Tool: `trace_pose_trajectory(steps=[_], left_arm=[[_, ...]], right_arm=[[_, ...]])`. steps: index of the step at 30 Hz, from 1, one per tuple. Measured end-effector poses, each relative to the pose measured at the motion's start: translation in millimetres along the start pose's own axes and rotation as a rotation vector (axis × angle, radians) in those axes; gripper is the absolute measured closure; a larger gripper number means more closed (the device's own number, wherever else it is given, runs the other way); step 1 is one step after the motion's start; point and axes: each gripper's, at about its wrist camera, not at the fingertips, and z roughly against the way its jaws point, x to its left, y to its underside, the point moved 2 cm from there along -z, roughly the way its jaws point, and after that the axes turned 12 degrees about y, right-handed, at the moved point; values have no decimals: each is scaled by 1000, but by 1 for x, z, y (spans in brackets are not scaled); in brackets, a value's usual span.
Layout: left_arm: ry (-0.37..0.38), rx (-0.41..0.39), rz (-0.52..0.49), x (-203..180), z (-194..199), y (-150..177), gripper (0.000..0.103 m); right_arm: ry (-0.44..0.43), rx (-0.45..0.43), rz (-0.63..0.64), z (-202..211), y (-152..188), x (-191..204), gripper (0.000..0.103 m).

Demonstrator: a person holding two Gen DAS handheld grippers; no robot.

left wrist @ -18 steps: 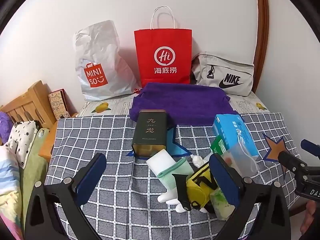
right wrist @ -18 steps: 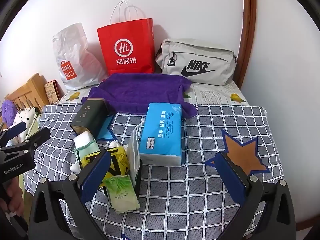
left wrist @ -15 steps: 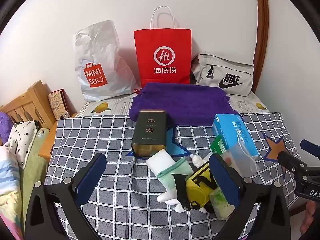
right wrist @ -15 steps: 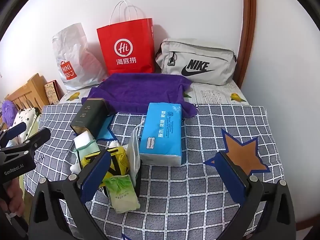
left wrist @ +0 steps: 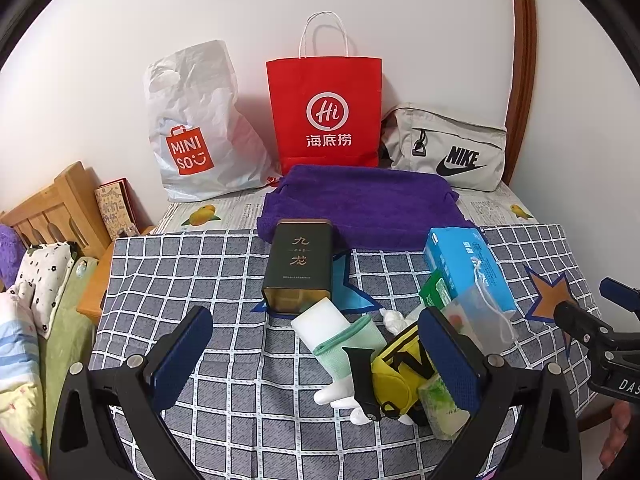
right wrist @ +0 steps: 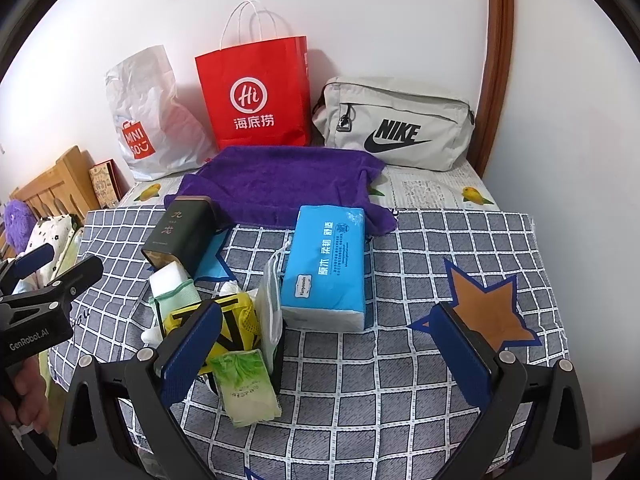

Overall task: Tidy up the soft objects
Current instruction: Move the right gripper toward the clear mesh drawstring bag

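A pile of small things lies on the checked cloth point(left wrist: 192, 272): a yellow and black pouch point(right wrist: 236, 320), a green tissue pack point(right wrist: 246, 388), a mint cloth around a white block point(left wrist: 340, 332), a blue tissue pack point(right wrist: 328, 264) and a dark tin point(left wrist: 300, 264). A purple towel point(left wrist: 360, 204) lies spread behind them. My left gripper point(left wrist: 320, 356) hovers open above the near side of the pile, nothing between its fingers. My right gripper point(right wrist: 326, 356) is open too, over the cloth to the right of the pile.
Against the wall stand a white Miniso bag point(left wrist: 192, 132), a red paper bag point(left wrist: 324, 112) and a grey Nike bag point(left wrist: 448, 152). A wooden bed frame point(left wrist: 52, 208) and bedding sit left of the table. A hand point(right wrist: 24, 392) grips the left tool.
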Motion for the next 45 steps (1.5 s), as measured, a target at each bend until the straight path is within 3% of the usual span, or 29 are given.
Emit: trace_pose_trajectory(steps=[32, 39, 45], left_arm=[[4, 14, -13, -6, -1, -2, 0], [12, 109, 19, 10, -11, 4, 0], [26, 136, 54, 22, -25, 19, 0]], right_arm=[[-3, -4, 4, 0, 0, 4, 1], [-13, 8, 8, -7, 5, 7, 1], [-61, 50, 24, -23, 20, 16, 6]])
